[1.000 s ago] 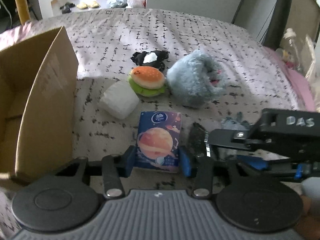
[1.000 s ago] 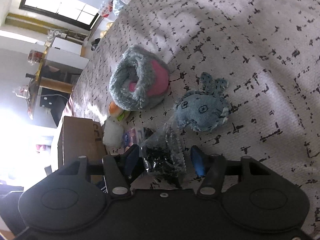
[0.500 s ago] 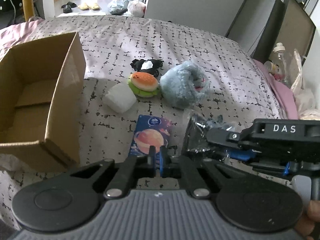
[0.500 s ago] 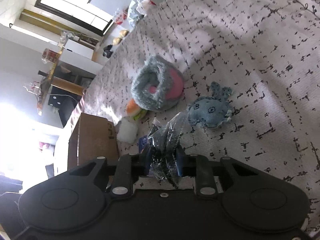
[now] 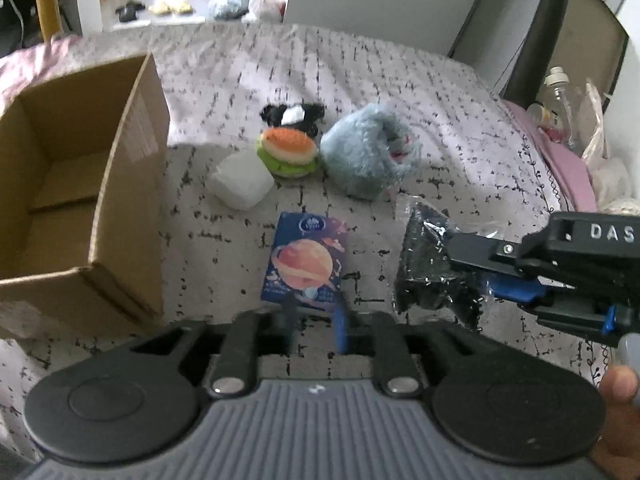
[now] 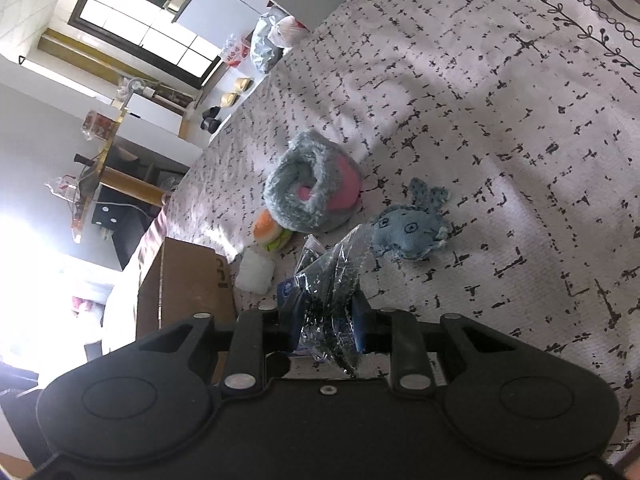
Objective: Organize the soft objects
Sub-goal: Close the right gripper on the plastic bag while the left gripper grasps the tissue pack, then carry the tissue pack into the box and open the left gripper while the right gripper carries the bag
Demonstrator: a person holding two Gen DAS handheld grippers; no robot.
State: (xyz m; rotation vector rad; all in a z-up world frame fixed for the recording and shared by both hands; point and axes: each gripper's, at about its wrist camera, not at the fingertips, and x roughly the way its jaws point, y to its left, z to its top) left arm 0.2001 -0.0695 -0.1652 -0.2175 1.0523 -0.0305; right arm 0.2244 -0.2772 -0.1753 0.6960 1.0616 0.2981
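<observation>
Both tools differ: the right gripper (image 6: 326, 320) is clamped on a crinkly, light, slippery plastic packet (image 6: 330, 280) lifted above the bed (image 6: 500, 128), best pinched mid-bulk, while the left gripper (image 5: 314, 328), jaws narrowly apart, holds nothing.

The cardboard box (image 5: 76, 184) is running off the left edge of the left wrist view. In the right wrist view, the black crinkly bag (image 6: 332, 292) is covering most of the tissue pack (image 6: 285, 290) beside that box. The left gripper (image 5: 314, 326) fingertips are blurring.
</observation>
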